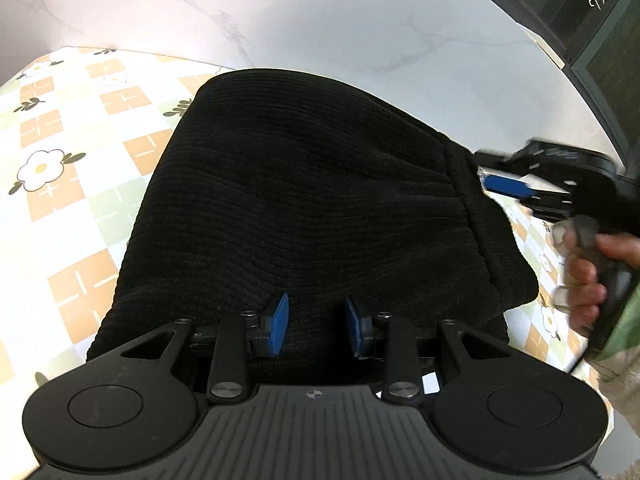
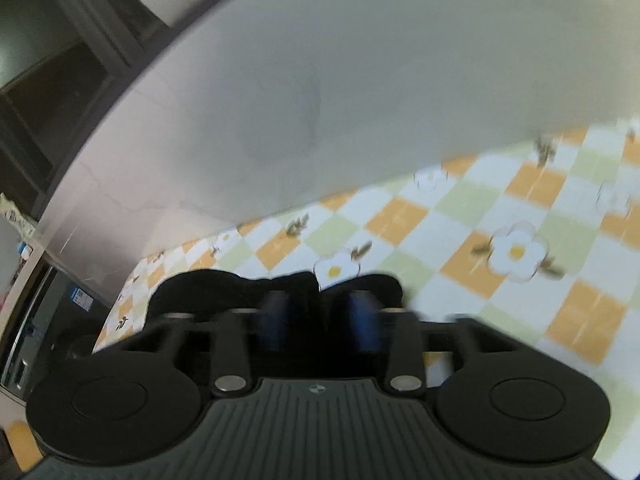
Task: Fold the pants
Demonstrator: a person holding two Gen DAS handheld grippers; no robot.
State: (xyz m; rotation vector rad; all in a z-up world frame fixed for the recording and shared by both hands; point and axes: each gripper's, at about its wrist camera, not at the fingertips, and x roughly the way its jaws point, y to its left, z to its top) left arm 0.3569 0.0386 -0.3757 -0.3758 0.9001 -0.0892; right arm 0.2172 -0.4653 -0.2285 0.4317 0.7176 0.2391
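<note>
Black ribbed pants [image 1: 288, 200] are seen folded into a thick bundle on a checked floral tablecloth [image 1: 60, 168], directly ahead of and beneath the left gripper [image 1: 316, 326], whose blue pads are held apart over the near edge, nothing clamped. The bundle's long axis runs away from this claw. The right gripper [image 1: 516, 186] is seen beside the waistband at the right; its opening cannot be told through blur.

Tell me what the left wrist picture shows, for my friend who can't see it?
Black ribbed pants lie folded on a checkered flower tablecloth, filling the middle of the picture. The left tool is open just above their near edge, blue pads apart. At the right, a hand holds the blurred right tool by the waistband.
</note>
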